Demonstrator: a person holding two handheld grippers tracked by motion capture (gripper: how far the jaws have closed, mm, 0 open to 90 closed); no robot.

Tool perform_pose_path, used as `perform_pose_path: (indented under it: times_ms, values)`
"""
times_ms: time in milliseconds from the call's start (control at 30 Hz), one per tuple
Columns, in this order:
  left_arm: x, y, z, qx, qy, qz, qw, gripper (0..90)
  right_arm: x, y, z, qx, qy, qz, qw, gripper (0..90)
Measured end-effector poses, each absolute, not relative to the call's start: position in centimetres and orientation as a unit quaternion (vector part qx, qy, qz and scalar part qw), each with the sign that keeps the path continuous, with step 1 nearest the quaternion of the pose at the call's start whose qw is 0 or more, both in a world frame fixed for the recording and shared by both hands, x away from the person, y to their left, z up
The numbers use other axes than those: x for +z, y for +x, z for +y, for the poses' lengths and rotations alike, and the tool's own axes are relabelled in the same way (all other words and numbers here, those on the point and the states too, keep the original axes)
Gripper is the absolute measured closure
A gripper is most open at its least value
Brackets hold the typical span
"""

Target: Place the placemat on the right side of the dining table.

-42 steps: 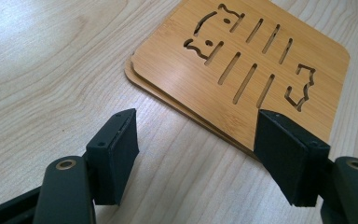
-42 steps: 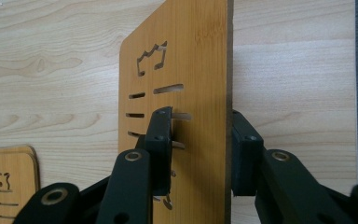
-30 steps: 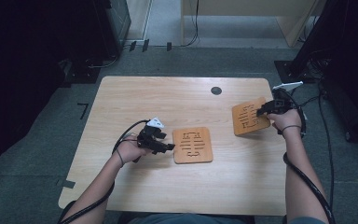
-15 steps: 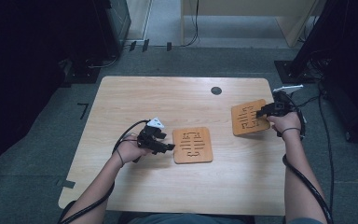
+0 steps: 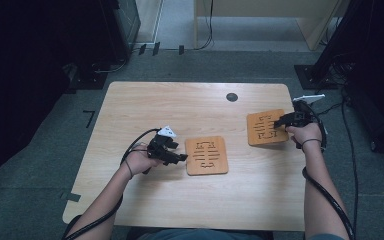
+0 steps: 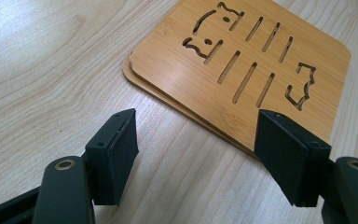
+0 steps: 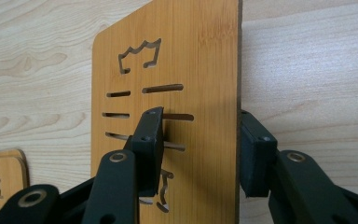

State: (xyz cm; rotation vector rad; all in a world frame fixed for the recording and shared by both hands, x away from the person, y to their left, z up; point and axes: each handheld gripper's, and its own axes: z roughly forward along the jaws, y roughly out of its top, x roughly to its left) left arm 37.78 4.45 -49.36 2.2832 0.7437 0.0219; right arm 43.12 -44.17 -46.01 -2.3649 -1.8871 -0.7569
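At the table's point(image 5: 130, 100) far right, the right gripper point(image 7: 198, 140), jaws just easing apart, straddles 1 thin, stiff, light bamboo trivet's point(image 7: 191, 56) edge, best pinched there; left gripper point(image 6: 205, 154) spread, empty, near the middle stack point(image 6: 242, 70).

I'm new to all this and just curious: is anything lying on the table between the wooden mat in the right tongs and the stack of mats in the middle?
Nothing visible does. Between the wooden mat at the right tongs and the stack of mats lies only bare table. The left tongs sit on the stack's other side.
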Motion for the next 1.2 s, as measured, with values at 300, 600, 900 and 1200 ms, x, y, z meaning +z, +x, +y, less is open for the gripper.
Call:
perform_pose_path:
  times_ms: [300,600,900,1200]
  values:
    - [-49.3,37.8,4.5,0.012,0.886,0.288,0.363,29.2,-46.4,43.1,-44.2,-0.241,-0.758,-0.605,0.012,57.1]
    - [-49.3,37.8,4.5,0.013,0.886,0.287,0.363,29.2,-46.8,43.3,-44.0,-0.24,-0.757,-0.608,0.013,55.8]
    - [-49.3,37.8,4.5,0.014,0.886,0.288,0.363,29.2,-47.6,43.2,-44.2,-0.251,-0.756,-0.604,0.026,55.4]
    - [-49.4,37.8,4.5,0.013,0.887,0.288,0.361,29.2,-48.0,43.1,-44.1,-0.253,-0.754,-0.605,0.025,53.9]
